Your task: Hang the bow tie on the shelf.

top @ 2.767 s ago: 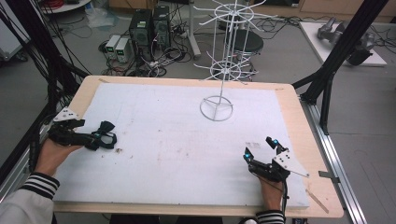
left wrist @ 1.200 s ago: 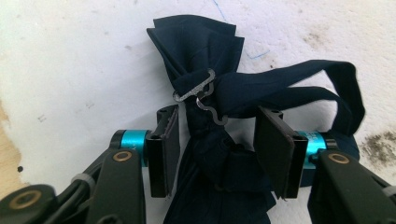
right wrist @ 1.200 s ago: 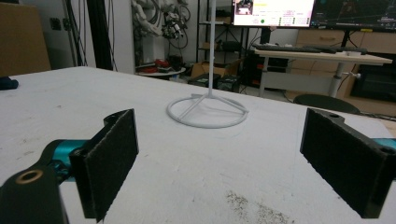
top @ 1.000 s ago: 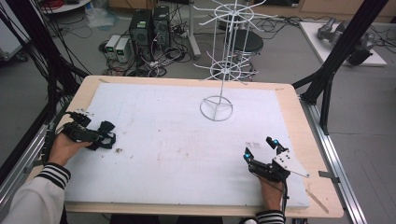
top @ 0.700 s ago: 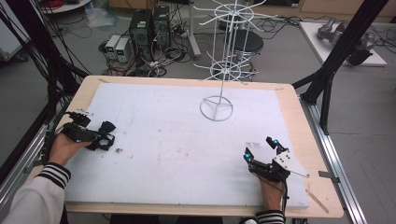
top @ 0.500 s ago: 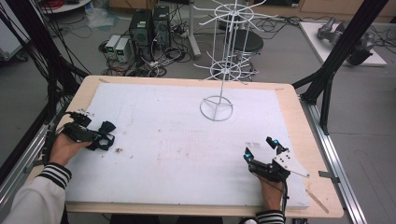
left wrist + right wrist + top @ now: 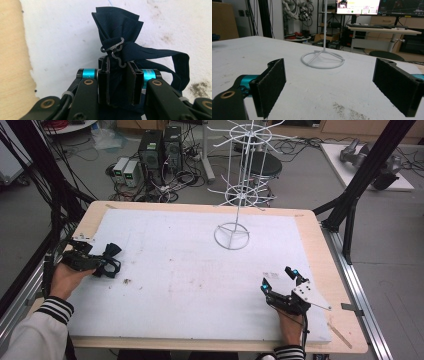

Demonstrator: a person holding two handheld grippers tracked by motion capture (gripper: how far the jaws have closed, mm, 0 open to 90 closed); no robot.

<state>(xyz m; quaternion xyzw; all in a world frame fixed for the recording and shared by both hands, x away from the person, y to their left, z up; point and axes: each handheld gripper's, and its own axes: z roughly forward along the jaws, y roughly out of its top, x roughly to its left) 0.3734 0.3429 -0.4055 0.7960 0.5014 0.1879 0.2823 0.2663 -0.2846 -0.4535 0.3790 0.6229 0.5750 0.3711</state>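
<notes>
In the high view, the left tongs (image 7: 102, 262) are seen at the left edge of the white surface (image 7: 190, 280), held in a hand (image 7: 67, 277) with a striped cuff, and a dark navy cloth (image 7: 111, 257) is seen bunched at their tips, lying against the surface near its left border. The right tongs (image 7: 280, 277) are seen resting low near the front right corner, well apart from the cloth, with a grey three-cornered plate on top. A white wire rack (image 7: 232, 235) is stood on its ring base toward the far middle of the surface (its spokes rise well above the board). In the left gripper view, the left tongs (image 7: 117, 72) are shown clenched on the cloth (image 7: 117, 27), the folded fabric being pressed between the two black pads; a thin metal hook (image 7: 113, 50) is wrapped around the gathered neck of the cloth just past the pads, and a loop of fabric trails off to the right over the stained surface (image 7: 62, 37). In the right gripper view, the right tongs (image 7: 329, 87) are shown released, their pads set wide with nothing between them, and the ring base of the rack (image 7: 323, 60) is seen ahead on the surface (image 7: 312, 90)
</notes>
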